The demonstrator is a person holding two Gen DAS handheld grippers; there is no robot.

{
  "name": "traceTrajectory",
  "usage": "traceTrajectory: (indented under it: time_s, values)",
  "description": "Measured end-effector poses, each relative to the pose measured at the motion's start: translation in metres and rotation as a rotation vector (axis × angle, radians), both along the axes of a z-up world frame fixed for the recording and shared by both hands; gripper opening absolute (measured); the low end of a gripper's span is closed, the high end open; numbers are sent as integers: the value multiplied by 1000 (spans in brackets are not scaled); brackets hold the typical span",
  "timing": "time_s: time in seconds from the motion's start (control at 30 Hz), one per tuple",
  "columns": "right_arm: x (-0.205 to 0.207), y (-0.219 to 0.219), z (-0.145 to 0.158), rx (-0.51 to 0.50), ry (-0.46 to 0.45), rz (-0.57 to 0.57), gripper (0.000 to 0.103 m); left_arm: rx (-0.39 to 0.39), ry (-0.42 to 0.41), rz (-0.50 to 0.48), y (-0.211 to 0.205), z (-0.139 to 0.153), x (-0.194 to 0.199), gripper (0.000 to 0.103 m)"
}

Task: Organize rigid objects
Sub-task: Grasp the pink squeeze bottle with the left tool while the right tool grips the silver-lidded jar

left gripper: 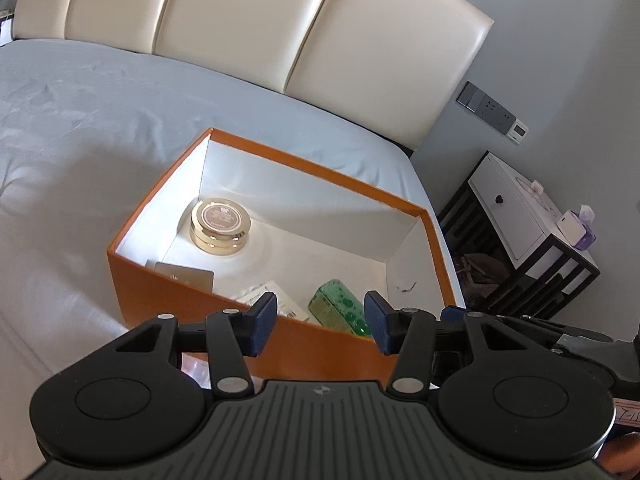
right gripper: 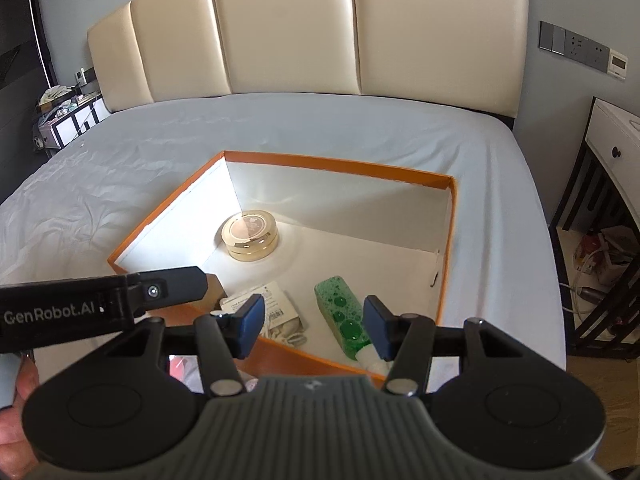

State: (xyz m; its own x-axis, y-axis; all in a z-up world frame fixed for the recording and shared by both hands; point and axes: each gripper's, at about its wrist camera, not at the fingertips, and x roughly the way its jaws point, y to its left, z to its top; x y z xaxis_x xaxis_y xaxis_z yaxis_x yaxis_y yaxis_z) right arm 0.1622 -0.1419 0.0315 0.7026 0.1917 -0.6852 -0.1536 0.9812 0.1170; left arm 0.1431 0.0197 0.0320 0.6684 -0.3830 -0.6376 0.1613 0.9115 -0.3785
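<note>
An open orange box (left gripper: 168,276) (right gripper: 450,240) with a white inside lies on the bed. In it are a round gold jar (left gripper: 220,227) (right gripper: 250,240), a green bottle (left gripper: 342,312) (right gripper: 345,322), a labelled packet (left gripper: 276,300) (right gripper: 276,310) and a brown card (left gripper: 186,276). My left gripper (left gripper: 320,324) is open and empty above the box's near wall. My right gripper (right gripper: 314,328) is open and empty above the near edge, close to the green bottle. The left gripper's body (right gripper: 100,306) shows at the left of the right wrist view.
The bed has a grey sheet (left gripper: 80,128) (right gripper: 160,152) and a cream padded headboard (left gripper: 280,20) (right gripper: 320,28). A black and white nightstand (left gripper: 520,224) (right gripper: 612,160) stands to the right of the bed. Something pink (left gripper: 196,368) lies on the bed under the grippers.
</note>
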Motion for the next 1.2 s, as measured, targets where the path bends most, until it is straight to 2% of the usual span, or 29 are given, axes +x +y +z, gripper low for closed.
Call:
traceTrajectory:
  time_s: [0.37, 0.57, 0.8, 1.1, 1.2]
  values:
    - [-51, -30, -21, 48, 63, -62, 56, -42, 130, -73, -7, -33, -33, 54]
    - [-65, -42, -43, 51, 131, -104, 56, -123, 181, -94, -6, -53, -46, 53]
    - [-78, -57, -67, 73, 200, -147, 54, -170, 212, -78, -3, -74, -56, 52]
    - [-84, -69, -86, 149, 256, -173, 54, -144, 254, -70, -19, -87, -54, 54]
    - [-81, -71, -88, 148, 258, -177, 54, -135, 254, -72, -26, -89, -52, 57]
